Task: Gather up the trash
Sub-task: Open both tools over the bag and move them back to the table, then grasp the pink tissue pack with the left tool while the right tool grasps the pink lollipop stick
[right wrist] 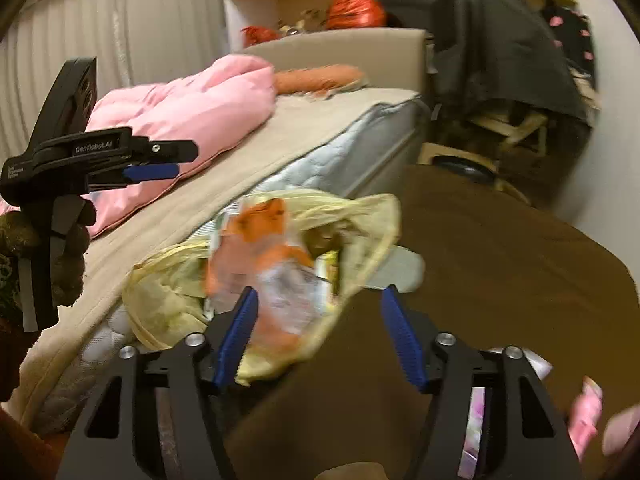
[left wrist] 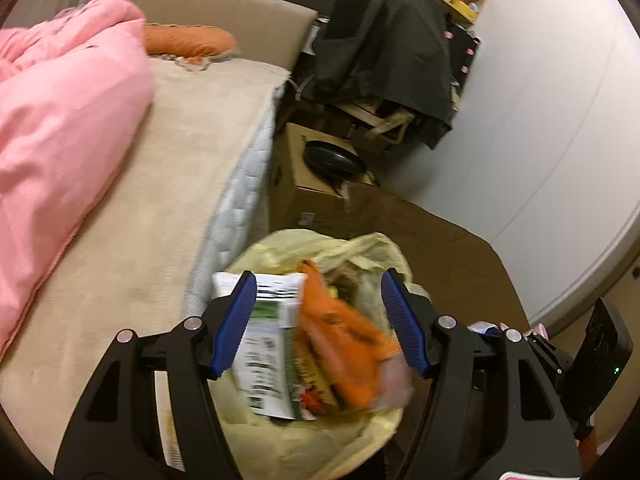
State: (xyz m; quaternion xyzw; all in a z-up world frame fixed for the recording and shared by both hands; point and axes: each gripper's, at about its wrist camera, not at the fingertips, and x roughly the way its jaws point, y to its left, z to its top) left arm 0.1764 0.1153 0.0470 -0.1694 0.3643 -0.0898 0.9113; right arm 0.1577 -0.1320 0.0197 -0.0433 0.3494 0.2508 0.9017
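Note:
A yellow trash bag (left wrist: 320, 244) stands open beside the bed, with an orange wrapper (left wrist: 344, 352) and a white-and-green packet (left wrist: 264, 344) lying in its mouth. My left gripper (left wrist: 318, 280) hovers over the bag, open, its blue pads clear of the wrappers. In the right wrist view the yellow bag (right wrist: 372, 216) sits just ahead of my right gripper (right wrist: 319, 292), which is open. A blurred orange-and-clear wrapper (right wrist: 260, 248) shows over the bag's mouth, and neither pad presses on it. The left gripper (right wrist: 180, 160) appears at the left, held by a gloved hand (right wrist: 68, 252).
A bed with a beige sheet (left wrist: 160, 184) and a pink duvet (left wrist: 60, 120) runs along the left. A brown cardboard sheet (left wrist: 440, 248) lies right of the bag. Behind are a cardboard box (left wrist: 304, 184), a chair draped in a black jacket (left wrist: 392, 48) and a white wall (left wrist: 540, 120).

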